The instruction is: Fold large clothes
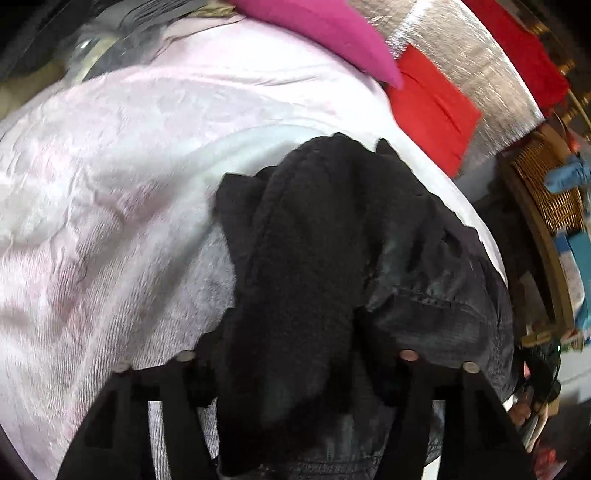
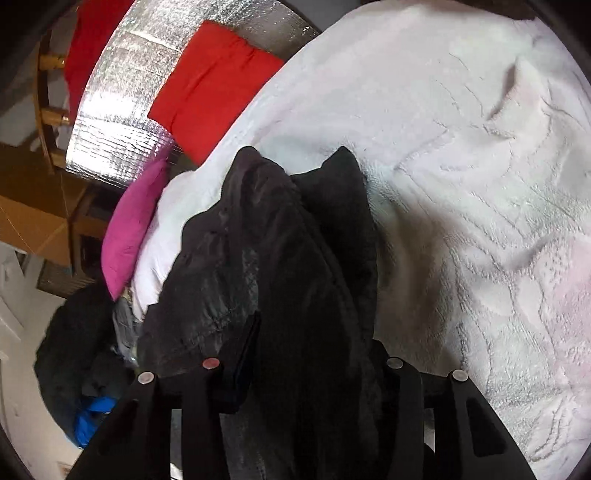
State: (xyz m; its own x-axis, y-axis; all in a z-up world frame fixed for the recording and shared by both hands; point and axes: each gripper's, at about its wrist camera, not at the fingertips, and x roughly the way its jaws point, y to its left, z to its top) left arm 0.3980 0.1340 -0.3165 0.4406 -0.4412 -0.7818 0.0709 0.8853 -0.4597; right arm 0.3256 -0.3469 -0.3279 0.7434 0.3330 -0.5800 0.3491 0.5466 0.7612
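Both tongs (image 1: 295,369) (image 2: 303,369) clamped on dark garment (image 1: 314,240).

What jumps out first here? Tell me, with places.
The black garment bunched between the fingers fills the middle of both wrist views, held over a pale pink blanket. Beyond it, a red cushion leans on a silver foil panel, with a magenta pillow at the blanket's far edge.
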